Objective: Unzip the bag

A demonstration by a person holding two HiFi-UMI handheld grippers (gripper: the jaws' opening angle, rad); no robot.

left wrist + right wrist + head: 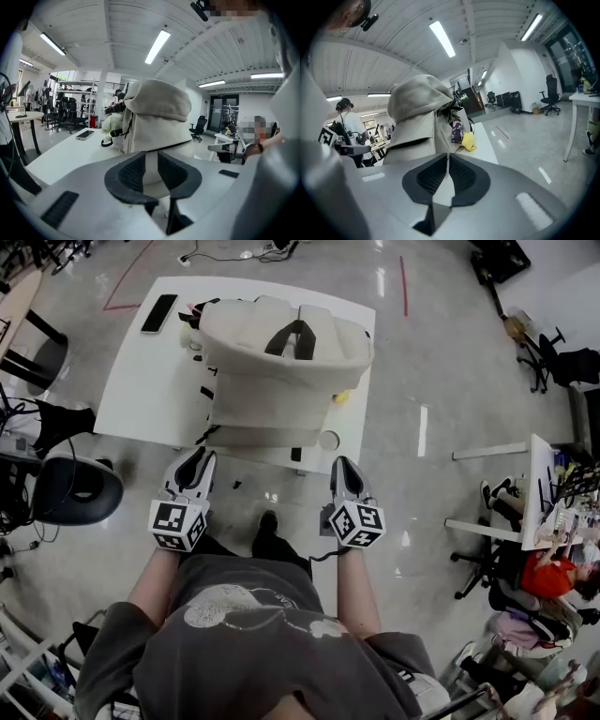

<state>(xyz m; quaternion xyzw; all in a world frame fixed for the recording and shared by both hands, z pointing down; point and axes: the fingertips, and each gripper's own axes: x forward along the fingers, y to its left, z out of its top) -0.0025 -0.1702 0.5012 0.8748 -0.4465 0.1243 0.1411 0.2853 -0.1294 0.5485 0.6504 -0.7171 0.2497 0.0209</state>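
Floor (441,371): polished grey, glossy, reflecting the lamps. Red tape lines (404,282) marked at 12 o'clock in the head view. White table (141,381) at 12 o'clock. Black office chair (80,488) at 9 o'clock. Cluttered white desk (536,488) at 3 o'clock. Ceiling (117,23): white ribbed panels, strip lights (157,46) lit. Left gripper view: dark glass doors (225,112) at 3 o'clock, further chairs (70,112) at 9 o'clock.
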